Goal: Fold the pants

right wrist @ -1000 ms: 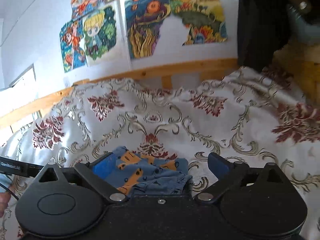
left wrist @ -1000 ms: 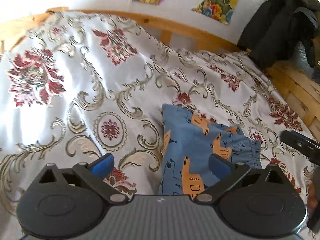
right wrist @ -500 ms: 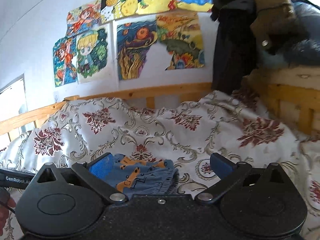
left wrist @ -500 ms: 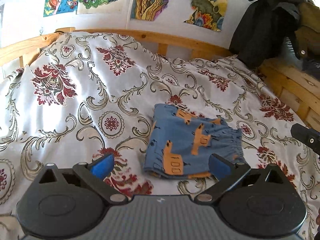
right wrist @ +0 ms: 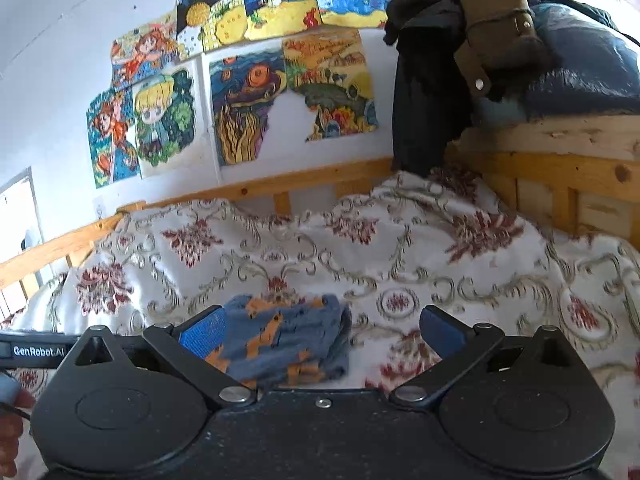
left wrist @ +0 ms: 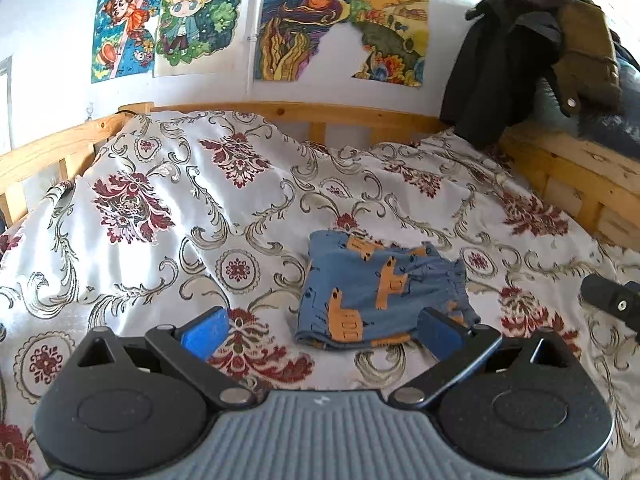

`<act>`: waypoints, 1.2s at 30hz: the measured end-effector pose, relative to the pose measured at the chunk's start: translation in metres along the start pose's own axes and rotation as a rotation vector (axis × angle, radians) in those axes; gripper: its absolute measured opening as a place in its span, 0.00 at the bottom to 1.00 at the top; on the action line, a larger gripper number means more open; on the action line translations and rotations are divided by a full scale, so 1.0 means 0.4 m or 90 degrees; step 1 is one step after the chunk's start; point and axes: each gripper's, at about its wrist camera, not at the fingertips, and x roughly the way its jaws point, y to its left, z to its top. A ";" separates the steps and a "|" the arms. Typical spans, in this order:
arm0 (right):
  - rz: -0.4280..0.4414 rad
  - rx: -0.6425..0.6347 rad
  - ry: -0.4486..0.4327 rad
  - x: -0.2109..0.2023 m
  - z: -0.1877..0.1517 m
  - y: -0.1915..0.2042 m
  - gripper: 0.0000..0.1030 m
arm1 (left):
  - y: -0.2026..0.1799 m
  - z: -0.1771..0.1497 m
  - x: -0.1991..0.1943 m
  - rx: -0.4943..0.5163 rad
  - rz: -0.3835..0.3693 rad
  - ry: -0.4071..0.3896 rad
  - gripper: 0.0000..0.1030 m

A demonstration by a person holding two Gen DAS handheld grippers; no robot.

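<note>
Pants (left wrist: pixel 380 296) look folded into a small square on the bedspread (left wrist: pixel 160 216), both left tongs (left wrist: pixel 320 330) and right tongs (right wrist: pixel 320 330) wide apart, holding nothing. Only risk I see: that lumpy cover letting the loose stack flop open.

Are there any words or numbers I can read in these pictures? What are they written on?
"GenRobot.AI" is written in white on the black bar of the left gripper, seen at the left edge of the right wrist view.
The drawings on the wall show pictures only; no words can be read on them.
The pants carry orange digger prints, with no letters to read.
There is nothing else to read.
</note>
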 end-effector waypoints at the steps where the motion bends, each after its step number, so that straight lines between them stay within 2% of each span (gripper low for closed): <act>1: -0.003 -0.001 0.009 -0.006 -0.008 0.003 0.99 | 0.000 -0.008 -0.007 0.008 -0.001 0.000 1.00; 9: -0.044 -0.057 0.042 -0.041 -0.067 0.043 0.99 | 0.012 -0.057 -0.041 0.034 -0.009 -0.008 1.00; 36: -0.029 -0.076 0.066 -0.018 -0.079 0.059 0.99 | 0.019 -0.074 -0.028 0.051 0.002 0.006 1.00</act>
